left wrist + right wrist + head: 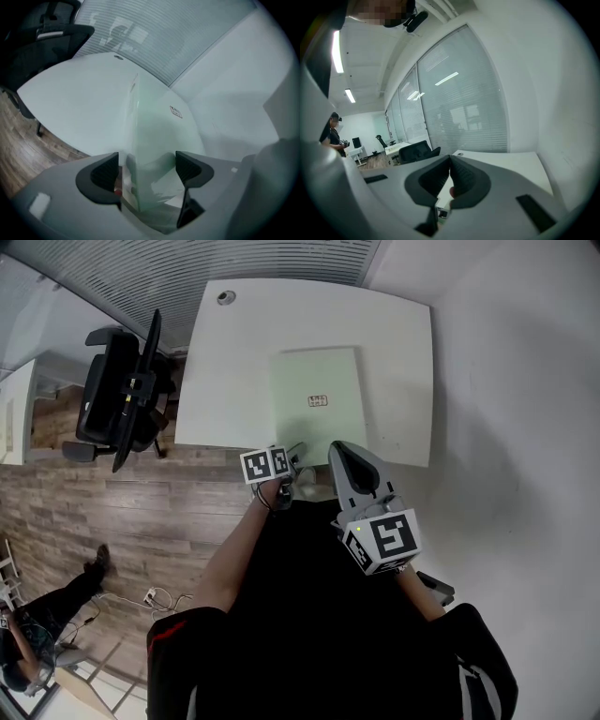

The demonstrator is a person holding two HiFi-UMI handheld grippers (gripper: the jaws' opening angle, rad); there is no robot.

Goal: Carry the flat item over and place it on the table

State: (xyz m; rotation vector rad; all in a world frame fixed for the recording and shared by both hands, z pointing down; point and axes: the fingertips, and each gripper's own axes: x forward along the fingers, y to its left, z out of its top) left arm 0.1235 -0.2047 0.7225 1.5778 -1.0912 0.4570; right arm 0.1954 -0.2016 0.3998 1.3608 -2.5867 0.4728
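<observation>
Your left gripper [296,454] has the flat item [317,376]. In the left gripper view its jaws stand on either side of the pale green board's near end. The board fills the gap between the pads, so I read it as clamped rather than loose. Your right gripper [337,450] has its jaws pressed together with nothing between them. It sits just beside the board's near right corner, and its own view looks out past the table toward the blinds [464,112], not at the board.

The board spreads over the white table [234,362], face up, with a small label [318,400] showing. From the left gripper's tip it runs away toward 12 o'clock, leaning a little to 1 o'clock. Its slightly longer side follows that same 6-to-12 line. Its near edge lies close to the table's near edge at 6 o'clock. I cannot tell whether the underside rests fully on the top or the near end hangs just above it.

The coming move turns on the left gripper alone, since it holds the board and is the nearer of the two. I judge the placing nearly done. Lower the near end flat, part the jaws, and draw straight back toward 6 o'clock along the long axis, so the pads do not drag the board off the edge.
</observation>
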